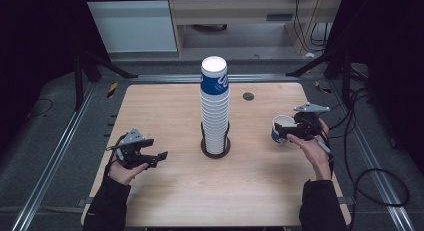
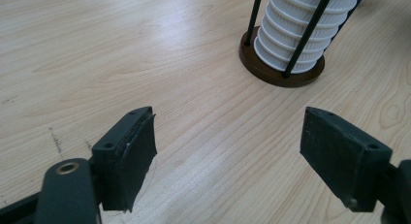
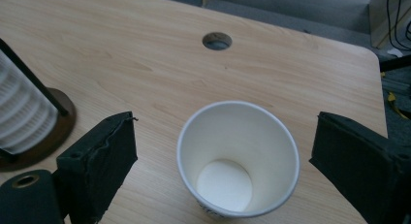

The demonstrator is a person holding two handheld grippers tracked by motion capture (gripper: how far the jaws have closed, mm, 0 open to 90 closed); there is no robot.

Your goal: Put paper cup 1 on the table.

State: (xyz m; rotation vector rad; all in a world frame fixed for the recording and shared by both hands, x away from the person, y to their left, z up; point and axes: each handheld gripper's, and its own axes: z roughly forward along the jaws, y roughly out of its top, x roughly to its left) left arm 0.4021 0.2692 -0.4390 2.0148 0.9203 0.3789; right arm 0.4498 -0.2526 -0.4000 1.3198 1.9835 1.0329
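Paper cup (image 3: 237, 158) upright on surface (image 1: 260, 181), between right gripper (image 3: 223, 161) jaws, apart, untouched. Left gripper (image 2: 228, 156) jaws apart, empty.

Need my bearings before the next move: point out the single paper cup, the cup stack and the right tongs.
single paper cup (image 3: 237, 136): right gripper view, inner wall.
cup stack (image 1: 214, 111): high view, mid-height of the side.
right tongs (image 1: 286, 133): high view, between the tips.
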